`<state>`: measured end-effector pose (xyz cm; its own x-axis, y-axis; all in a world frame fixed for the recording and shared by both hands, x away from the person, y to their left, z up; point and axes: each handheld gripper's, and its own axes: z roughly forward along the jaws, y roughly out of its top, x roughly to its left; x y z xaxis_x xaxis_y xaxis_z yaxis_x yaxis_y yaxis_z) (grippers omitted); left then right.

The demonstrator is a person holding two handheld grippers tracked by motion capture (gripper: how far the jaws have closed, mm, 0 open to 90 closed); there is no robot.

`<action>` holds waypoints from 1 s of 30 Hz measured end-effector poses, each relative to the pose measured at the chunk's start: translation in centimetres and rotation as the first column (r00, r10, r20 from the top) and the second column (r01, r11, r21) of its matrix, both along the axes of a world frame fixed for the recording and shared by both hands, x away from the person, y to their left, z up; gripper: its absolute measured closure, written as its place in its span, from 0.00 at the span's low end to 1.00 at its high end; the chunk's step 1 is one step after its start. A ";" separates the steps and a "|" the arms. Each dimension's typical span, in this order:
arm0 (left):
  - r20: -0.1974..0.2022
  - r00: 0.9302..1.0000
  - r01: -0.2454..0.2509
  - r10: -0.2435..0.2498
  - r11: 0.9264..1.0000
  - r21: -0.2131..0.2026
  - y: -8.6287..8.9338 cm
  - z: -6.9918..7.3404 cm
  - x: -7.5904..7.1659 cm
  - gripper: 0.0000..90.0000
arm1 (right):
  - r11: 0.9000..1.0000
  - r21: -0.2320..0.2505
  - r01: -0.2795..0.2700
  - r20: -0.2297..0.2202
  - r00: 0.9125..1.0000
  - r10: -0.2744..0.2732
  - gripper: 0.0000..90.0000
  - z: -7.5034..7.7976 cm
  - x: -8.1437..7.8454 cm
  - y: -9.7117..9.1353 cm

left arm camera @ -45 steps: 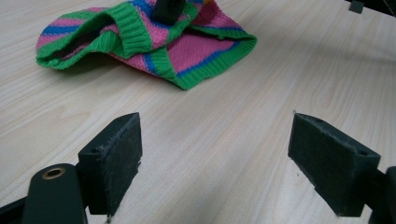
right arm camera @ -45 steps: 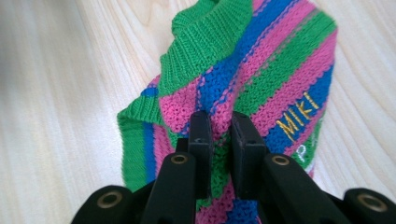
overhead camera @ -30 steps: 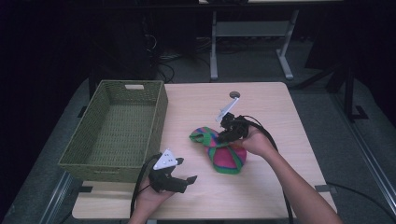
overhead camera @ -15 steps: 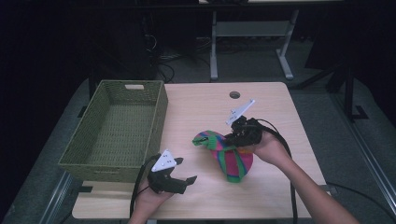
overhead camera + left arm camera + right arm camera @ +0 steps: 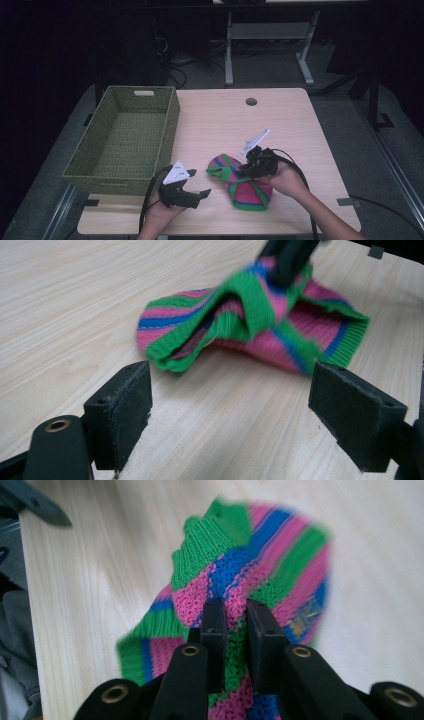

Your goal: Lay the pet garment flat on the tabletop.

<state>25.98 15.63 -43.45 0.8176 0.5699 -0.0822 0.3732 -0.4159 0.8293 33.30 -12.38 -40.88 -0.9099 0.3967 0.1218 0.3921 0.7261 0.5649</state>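
Fingers [image 5: 260,630] of the right gripper [image 5: 248,169] pinch a fold of the striped pink, green and blue knitted hat [image 5: 245,182], while the left gripper [image 5: 197,192] waits just beside it with its fingers [image 5: 122,412] spread wide and empty. On the pale wooden table [image 5: 280,120], the olive woven rectangular basket [image 5: 125,140] stands open at the left, well apart from the hat, which lies near the front edge between the two grippers. Soft, light and limp, the knit likely sags from any single hold; the ribbed green brim facing the left gripper looks the firmest place to grip. Compared with half a second ago, the hat and right gripper sit closer to the person, and the left gripper has not moved.
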 end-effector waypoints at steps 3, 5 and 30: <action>-0.003 1.000 -0.004 0.003 1.000 -0.004 0.1 0.0 0.0 0.19 | 1.000 -0.003 -0.024 -0.019 1.000 0.024 0.86 -1.7 -0.3 0.4; -0.002 1.000 -0.002 0.002 1.000 -0.002 0.1 0.0 0.1 0.19 | 0.999 -0.017 -0.028 -0.028 0.999 0.028 0.83 -2.3 -0.5 0.6; 0.001 1.000 -0.006 0.006 1.000 -0.003 0.4 0.1 0.1 0.19 | 0.973 -0.131 -0.189 0.020 0.981 0.193 0.73 -2.5 -2.3 5.7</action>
<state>26.10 15.98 -43.38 0.8145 0.5741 -0.0834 0.3749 -0.4111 0.8309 31.05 -6.65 -43.40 -0.9730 0.2252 0.0505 0.2219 0.8528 0.4727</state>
